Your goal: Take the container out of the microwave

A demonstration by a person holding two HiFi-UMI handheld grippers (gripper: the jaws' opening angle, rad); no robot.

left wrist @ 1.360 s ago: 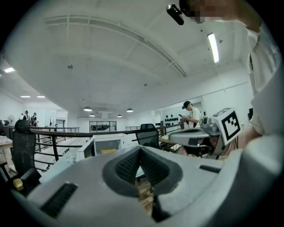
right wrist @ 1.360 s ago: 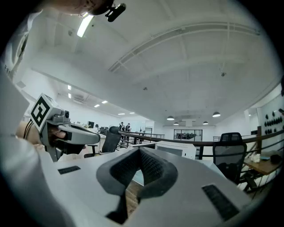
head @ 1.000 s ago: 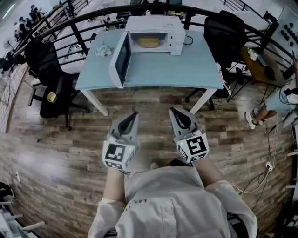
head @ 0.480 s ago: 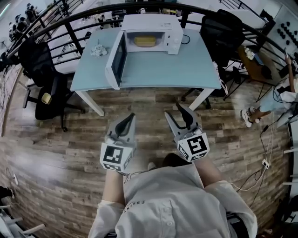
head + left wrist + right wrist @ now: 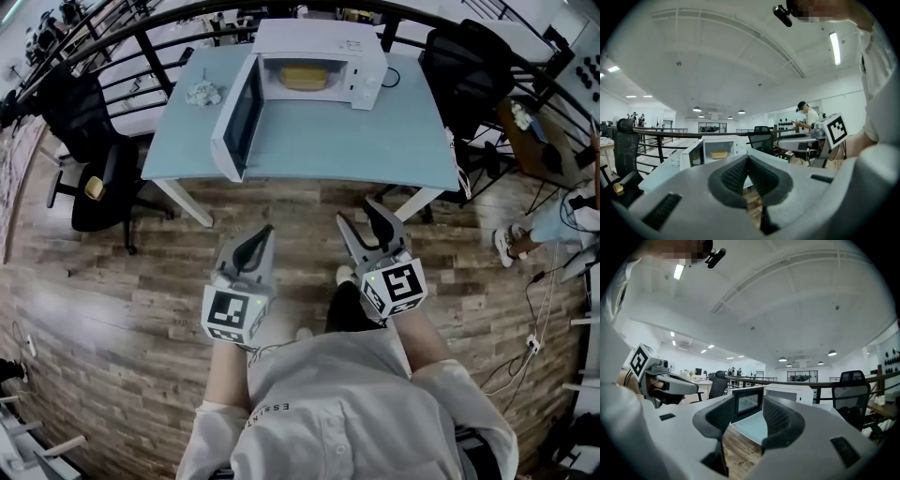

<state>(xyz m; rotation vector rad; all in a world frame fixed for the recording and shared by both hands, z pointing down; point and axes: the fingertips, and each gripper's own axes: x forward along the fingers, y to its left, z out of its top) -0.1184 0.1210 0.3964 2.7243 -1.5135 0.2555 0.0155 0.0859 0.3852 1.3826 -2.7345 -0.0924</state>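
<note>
A white microwave (image 5: 319,58) stands at the back of a light blue table (image 5: 356,141), its door (image 5: 236,114) swung wide open to the left. Inside lies a yellow container (image 5: 305,77), also visible in the left gripper view (image 5: 718,154). Both grippers hang over the wooden floor in front of the table, well short of it. My left gripper (image 5: 261,234) is shut, its pads meeting with nothing between them (image 5: 746,159). My right gripper (image 5: 361,217) is open and empty, and the microwave door (image 5: 747,404) shows through the gap in its own view.
A crumpled whitish wad (image 5: 203,92) lies on the table left of the microwave. Black office chairs stand at the left (image 5: 103,178) and at the back right (image 5: 464,66). A dark railing (image 5: 141,37) runs behind the table. A person (image 5: 567,211) sits at the far right.
The right gripper's jaws went from shut to open. Both grippers and I have moved toward the table, which now sits nearer in the head view.
</note>
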